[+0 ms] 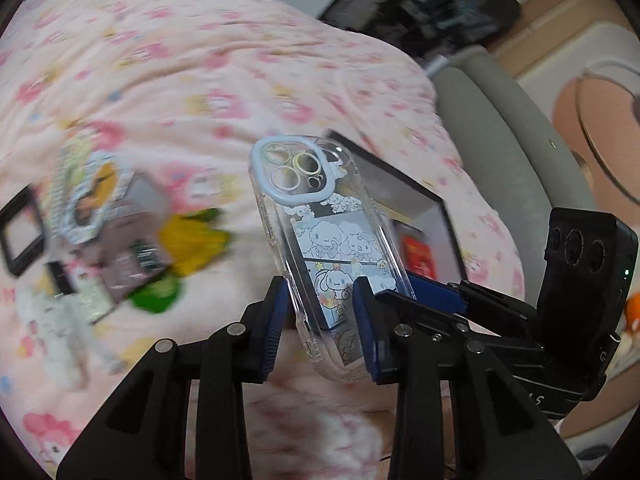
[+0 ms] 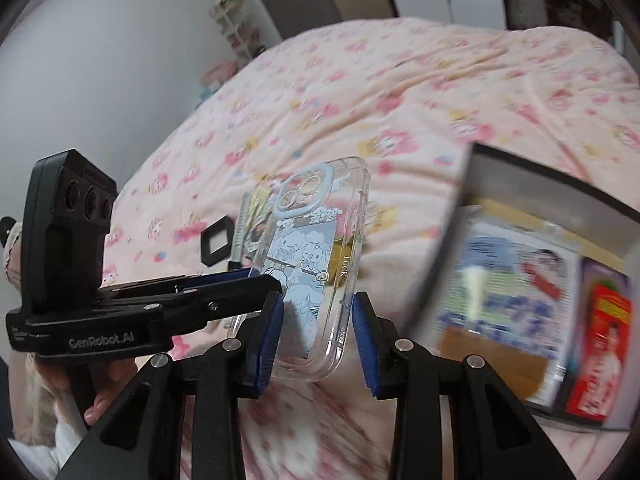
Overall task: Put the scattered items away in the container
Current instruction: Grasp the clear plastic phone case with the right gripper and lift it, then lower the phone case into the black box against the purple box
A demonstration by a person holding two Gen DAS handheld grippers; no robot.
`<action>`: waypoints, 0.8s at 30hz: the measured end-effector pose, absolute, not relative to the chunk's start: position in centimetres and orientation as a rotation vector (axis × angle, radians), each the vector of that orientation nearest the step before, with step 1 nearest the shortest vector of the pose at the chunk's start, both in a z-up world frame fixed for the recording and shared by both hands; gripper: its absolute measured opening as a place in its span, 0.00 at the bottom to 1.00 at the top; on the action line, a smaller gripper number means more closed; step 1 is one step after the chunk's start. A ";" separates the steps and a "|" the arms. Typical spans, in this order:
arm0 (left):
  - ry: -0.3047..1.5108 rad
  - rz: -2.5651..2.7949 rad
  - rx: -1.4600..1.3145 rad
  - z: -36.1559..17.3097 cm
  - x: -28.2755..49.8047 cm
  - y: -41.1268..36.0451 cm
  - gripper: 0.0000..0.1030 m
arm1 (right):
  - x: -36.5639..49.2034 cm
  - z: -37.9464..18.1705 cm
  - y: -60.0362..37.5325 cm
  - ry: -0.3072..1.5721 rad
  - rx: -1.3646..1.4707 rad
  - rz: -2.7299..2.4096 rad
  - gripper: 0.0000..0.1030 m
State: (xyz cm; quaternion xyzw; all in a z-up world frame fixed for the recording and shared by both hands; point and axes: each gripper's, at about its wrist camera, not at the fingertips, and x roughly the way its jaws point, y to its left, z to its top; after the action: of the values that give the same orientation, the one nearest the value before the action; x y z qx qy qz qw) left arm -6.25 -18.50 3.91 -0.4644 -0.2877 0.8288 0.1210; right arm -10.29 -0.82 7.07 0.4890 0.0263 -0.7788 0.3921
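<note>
A clear phone case [image 1: 320,236] with cartoon dogs and a pale blue camera ring stands up between the blue pads of my left gripper [image 1: 320,320], which is shut on its lower end and holds it above the pink bedspread. The case also shows in the right wrist view [image 2: 316,264]. My right gripper [image 2: 318,332] brackets its lower end, with the right pad a small gap off the case edge. The grey container [image 2: 552,196] with a black rim lies to the right, with packets inside. It also shows in the left wrist view [image 1: 404,200], behind the case.
Scattered items lie left on the bedspread: a yellow and green toy [image 1: 188,248], a card pack [image 1: 88,196], a black square frame [image 1: 20,232] and a white plush [image 1: 52,320]. The bed edge and floor [image 1: 560,80] are to the right.
</note>
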 end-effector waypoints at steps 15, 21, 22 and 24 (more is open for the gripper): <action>-0.629 2.175 -1.410 0.7 -16.8 0.6 0.33 | -16.5 4.7 17.1 -0.006 1.349 -2.222 0.31; -0.556 2.109 -1.523 -2.1 -19.4 4.1 0.34 | -18.9 1.0 20.3 -0.097 1.487 -2.228 0.31; -0.541 2.108 -1.529 -2.4 -19.6 4.5 0.34 | -19.0 0.8 20.4 -0.080 1.495 -2.238 0.31; -0.517 2.116 -1.536 -2.8 -19.8 5.0 0.34 | -19.0 0.4 20.2 -0.036 1.513 -2.262 0.31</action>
State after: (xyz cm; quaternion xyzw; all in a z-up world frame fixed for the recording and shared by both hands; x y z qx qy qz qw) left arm -19.80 4.95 -2.81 -0.5599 -0.1884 0.7716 0.2358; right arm -19.03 20.15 0.41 0.5437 -0.0128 -0.8128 0.2087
